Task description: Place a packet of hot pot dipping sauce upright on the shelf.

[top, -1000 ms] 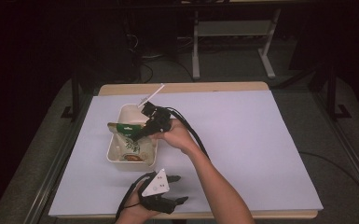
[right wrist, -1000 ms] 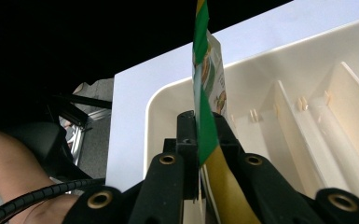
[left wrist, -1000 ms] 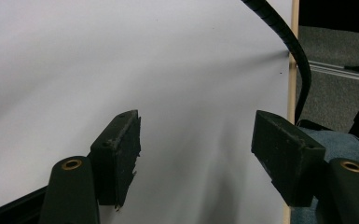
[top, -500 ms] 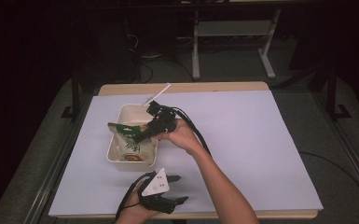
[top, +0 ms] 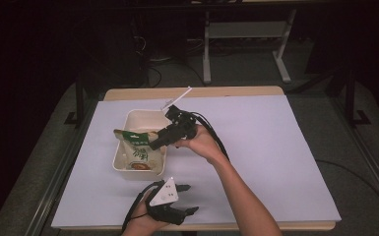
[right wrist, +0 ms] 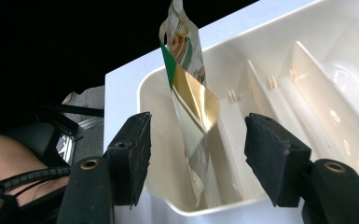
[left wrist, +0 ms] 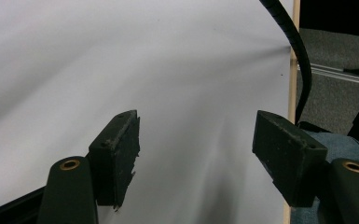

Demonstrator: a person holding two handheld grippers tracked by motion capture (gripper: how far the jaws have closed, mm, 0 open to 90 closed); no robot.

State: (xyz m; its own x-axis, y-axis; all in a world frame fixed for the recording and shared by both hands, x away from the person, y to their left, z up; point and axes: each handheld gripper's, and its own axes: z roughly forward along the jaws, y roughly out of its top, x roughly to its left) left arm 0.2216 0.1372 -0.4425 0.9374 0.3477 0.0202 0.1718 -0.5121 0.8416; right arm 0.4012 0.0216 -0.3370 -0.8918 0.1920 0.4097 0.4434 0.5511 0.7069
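A green, white and gold snack pouch (top: 137, 146) lies propped in a cream plastic bin (top: 123, 164) on a table covered with pale lilac paper (top: 275, 147). Most of the pouch is inside the bin, its upper end leaning over the bin's left rim. White characters run across the pouch's green band in the high view, too small to read; a picture of food shows at its lower end.

The right gripper (top: 158, 141) hovers at the bin's right edge. Its jaws have just been opening and now stand wide apart; in the right gripper view the pouch (right wrist: 189, 98) stands upright between the pads (right wrist: 135, 154) but touches neither. That view also shows ribbed dividers along the bin's inner wall (right wrist: 279, 93).

The left gripper (top: 187, 199) rests on the paper just in front of the bin, near the table's front edge, jaws spread wide with nothing between them; the left gripper view shows bare paper beyond its pads (left wrist: 116, 154). A grey three-cornered plate sits on top of it.

A light wooden edge (top: 226, 92) frames the table behind the bin. Beyond it, the room is dark: grey carpet, a white metal stand (top: 246, 37) and loose cables.
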